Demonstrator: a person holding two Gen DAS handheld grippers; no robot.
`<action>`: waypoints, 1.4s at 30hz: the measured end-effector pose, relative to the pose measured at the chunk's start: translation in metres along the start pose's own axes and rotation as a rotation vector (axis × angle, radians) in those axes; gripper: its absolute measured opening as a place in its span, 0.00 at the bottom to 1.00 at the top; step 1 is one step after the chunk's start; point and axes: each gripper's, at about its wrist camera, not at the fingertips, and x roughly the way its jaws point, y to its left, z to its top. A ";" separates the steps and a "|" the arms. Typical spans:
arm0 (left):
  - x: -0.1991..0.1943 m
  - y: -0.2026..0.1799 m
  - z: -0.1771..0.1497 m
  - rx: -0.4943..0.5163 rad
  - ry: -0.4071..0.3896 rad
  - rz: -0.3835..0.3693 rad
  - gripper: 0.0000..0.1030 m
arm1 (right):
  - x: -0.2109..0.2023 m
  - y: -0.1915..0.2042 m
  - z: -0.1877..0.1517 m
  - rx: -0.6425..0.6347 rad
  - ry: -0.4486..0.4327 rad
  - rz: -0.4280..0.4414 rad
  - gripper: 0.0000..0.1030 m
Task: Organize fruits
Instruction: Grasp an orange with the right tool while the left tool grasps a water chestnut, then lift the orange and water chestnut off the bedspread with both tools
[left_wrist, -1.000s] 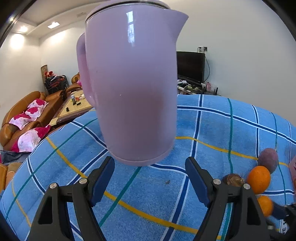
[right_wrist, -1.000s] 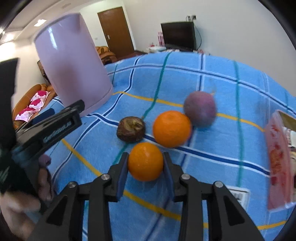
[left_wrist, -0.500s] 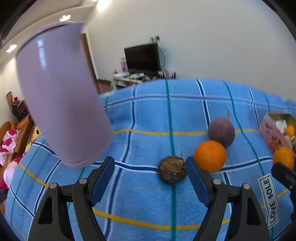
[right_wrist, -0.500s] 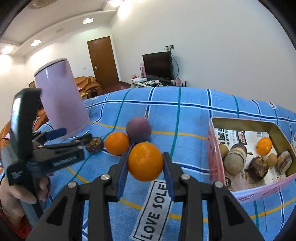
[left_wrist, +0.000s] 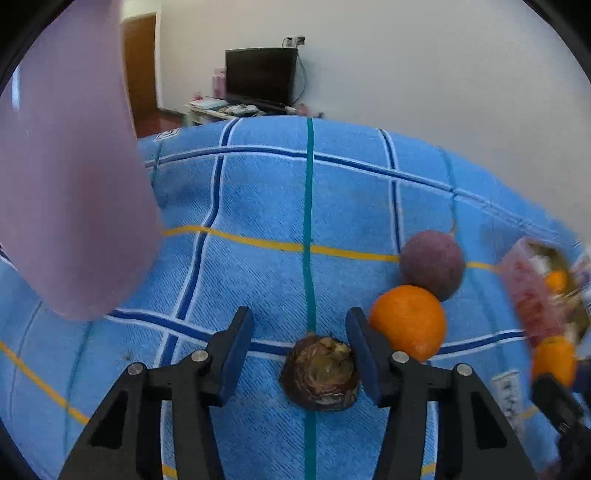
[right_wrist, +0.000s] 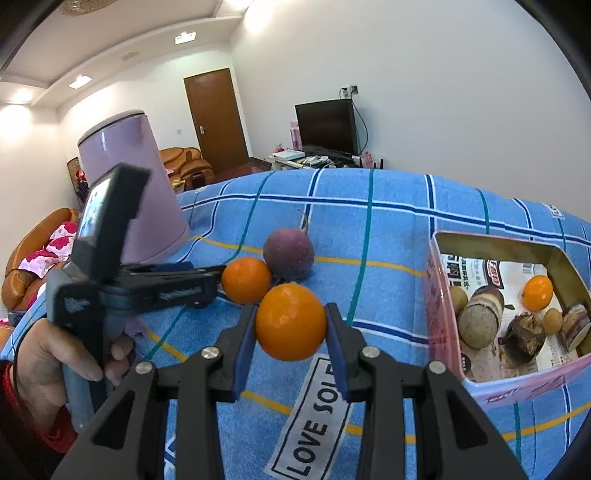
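My right gripper (right_wrist: 290, 326) is shut on an orange (right_wrist: 290, 322) and holds it above the blue cloth, left of the pink tin box (right_wrist: 439, 317) that holds several fruits. My left gripper (left_wrist: 300, 334) is open, its jaws either side of a dark brown wrinkled fruit (left_wrist: 320, 372) on the cloth, nearer the right jaw. A second orange (left_wrist: 408, 322) and a purple fruit (left_wrist: 432, 264) lie just right of it. In the right wrist view the left gripper (right_wrist: 218, 275) reaches toward that orange (right_wrist: 245, 279) and purple fruit (right_wrist: 289, 253).
A tall lilac kettle (left_wrist: 70, 177) stands on the left of the blue checked cloth (left_wrist: 266, 206); it also shows in the right wrist view (right_wrist: 136, 188). A "LOVE SOLE" label (right_wrist: 314, 417) lies on the cloth under the right gripper.
The left gripper has moved right and forward, from the kettle to around the brown fruit. The right gripper has lifted the orange and carried it toward the tin box.
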 end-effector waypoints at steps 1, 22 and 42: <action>-0.001 0.004 0.000 0.006 0.003 -0.029 0.53 | 0.000 0.000 0.000 0.002 0.001 0.001 0.38; 0.002 -0.020 -0.005 0.130 0.042 0.070 0.66 | 0.002 -0.001 0.000 0.012 0.019 0.014 0.38; -0.056 -0.023 -0.019 0.013 -0.332 0.212 0.40 | -0.025 -0.001 0.006 -0.019 -0.132 -0.062 0.38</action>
